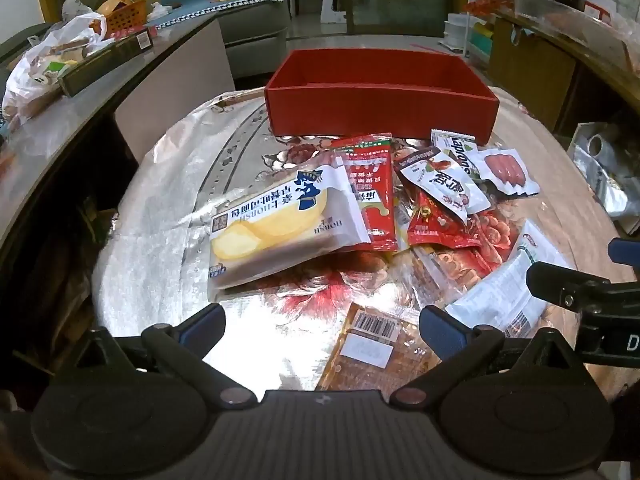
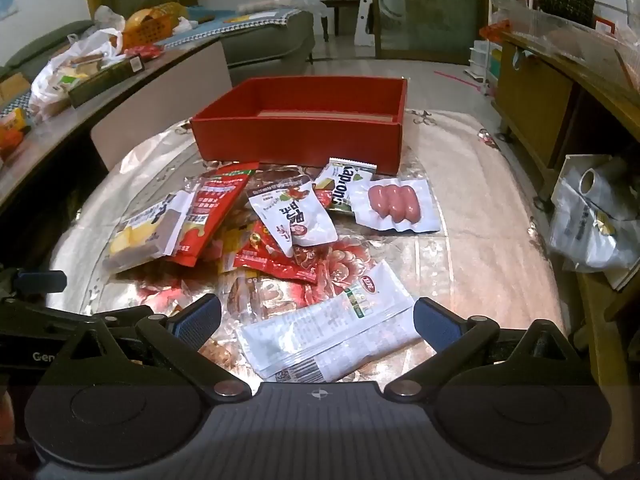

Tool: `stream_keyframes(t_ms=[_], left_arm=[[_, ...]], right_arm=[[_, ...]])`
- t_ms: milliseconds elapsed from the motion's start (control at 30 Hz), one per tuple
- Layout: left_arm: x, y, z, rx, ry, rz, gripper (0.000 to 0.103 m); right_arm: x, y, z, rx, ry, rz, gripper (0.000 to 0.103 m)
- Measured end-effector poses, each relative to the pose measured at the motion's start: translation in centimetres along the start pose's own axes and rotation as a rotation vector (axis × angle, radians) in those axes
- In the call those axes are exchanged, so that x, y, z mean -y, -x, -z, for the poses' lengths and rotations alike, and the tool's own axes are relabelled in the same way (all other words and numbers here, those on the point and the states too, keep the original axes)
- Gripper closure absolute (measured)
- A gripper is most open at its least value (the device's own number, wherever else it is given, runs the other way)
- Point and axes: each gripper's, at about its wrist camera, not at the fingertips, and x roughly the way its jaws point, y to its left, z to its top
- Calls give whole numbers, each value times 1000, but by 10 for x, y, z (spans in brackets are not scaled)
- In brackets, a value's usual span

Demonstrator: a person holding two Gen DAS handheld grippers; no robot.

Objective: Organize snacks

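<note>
- A red box (image 2: 298, 142) with an open top sits on the table (image 2: 460, 184), straight ahead of both pairs of fingers and beyond the snacks. From the right wrist view only bare cardboard floor shows inside it; no packet can be seen in it.
- The snacks lie loose on the table between the fingers and the box, several overlapping: a bread packet (image 1: 280, 220) ahead of the left gripper's fingers, a red sachet (image 1: 370, 192) touching its right edge, a white date packet (image 2: 294, 214), and a sausage packet (image 2: 394, 204) farthest right, near the box.
- The left gripper (image 1: 322, 326) has its jaws spread wide and grips nothing. A clear barcoded packet (image 1: 372, 340) lies below the gap, nearer the right-hand finger.
- The right gripper (image 2: 316, 320) is also spread wide and empty. A white printed packet (image 2: 332, 330) lies under the gap between its fingers; whether they touch it cannot be told.
</note>
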Motion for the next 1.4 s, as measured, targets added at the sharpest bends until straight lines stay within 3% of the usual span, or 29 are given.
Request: stream_keyframes(t_ms=[1400], left_arm=[[2, -4, 3, -11, -14, -17, 4]], right_arm=[[-1, -7, 3, -57, 29, 23, 0]])
